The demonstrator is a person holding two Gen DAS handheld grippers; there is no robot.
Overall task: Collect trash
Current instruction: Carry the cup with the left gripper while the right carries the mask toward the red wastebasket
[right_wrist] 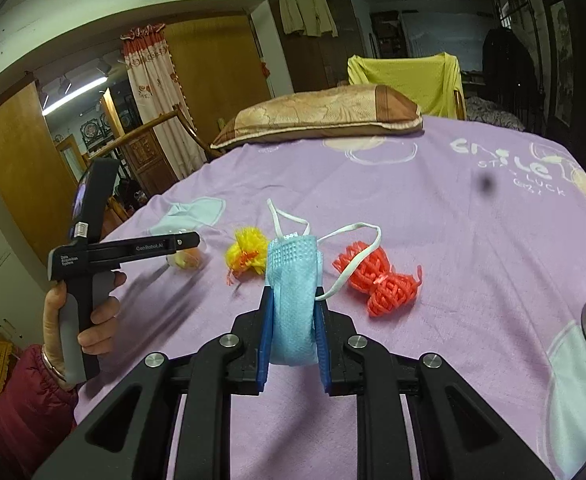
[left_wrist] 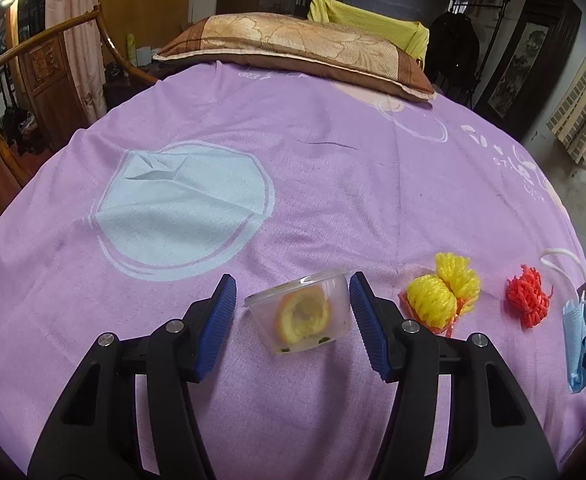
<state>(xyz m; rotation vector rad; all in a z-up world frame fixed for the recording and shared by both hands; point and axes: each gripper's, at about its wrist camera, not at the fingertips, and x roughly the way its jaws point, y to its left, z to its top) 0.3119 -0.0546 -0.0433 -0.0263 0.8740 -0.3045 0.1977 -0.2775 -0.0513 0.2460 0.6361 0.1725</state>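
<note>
**Claws at work: mask gripped, cup framed**

Right claw point(right_wrist: 293, 312) is clenched on a blue mask point(right_wrist: 293, 300), its pads pressing the folded fabric from both sides; the white ear loops hang loose above and to the right, one trailing toward the red net point(right_wrist: 377, 280). The mask appears lifted clear of the bed point(right_wrist: 473, 240), though contact at its lower edge cannot be ruled out. Left claw point(left_wrist: 293, 320) stands partly open around a clear cup point(left_wrist: 301, 312) holding an orange peel; the right pad lies at or very near the cup's rim, while the left pad stands apart from it, so no grip is made. The cup lies tilted on the bed.

Progress, as judged from the scene: collection is at an early stage. One item, the mask, is in hand but not yet deposited; no bin is identifiable in either view. Still lying on the purple sheet are the cup, a yellow net point(left_wrist: 441, 292) just beside it, the red net farther right, and a pale tissue point(left_wrist: 181, 196) well apart to the left. A pillow point(left_wrist: 293, 48) at the far end is not trash.
</note>
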